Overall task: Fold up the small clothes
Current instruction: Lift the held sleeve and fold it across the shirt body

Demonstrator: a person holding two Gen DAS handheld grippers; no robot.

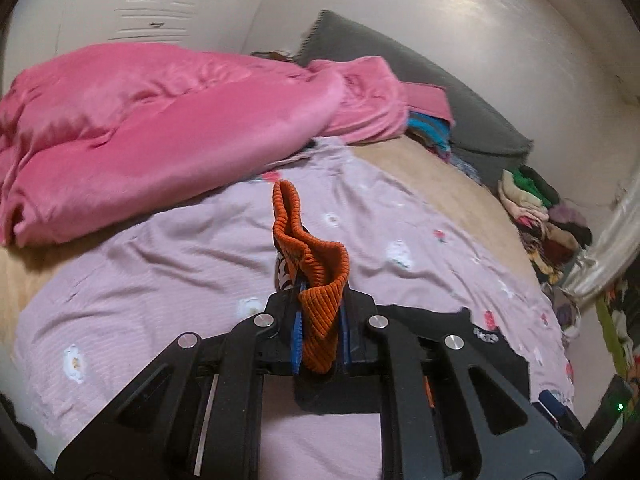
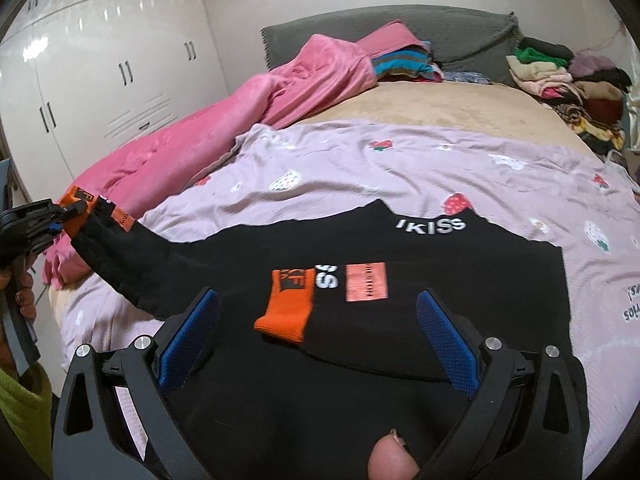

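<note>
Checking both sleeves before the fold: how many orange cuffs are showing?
2. One orange cuff is clamped in the left gripper, lifted off the bed; the other cuff lies on the black top, between the open right gripper's fingers.

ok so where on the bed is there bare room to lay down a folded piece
Free: the lilac strawberry sheet beyond the black garment, and the tan mattress strip between that sheet and the grey pillow. Crowded: the pink blanket fills the left side, a clothes pile the far right corner, and folded clothes sit by the pillow.

Black sweater (image 2: 400,320) spread flat, orange-cuffed sleeve (image 2: 120,248) lifted
</note>
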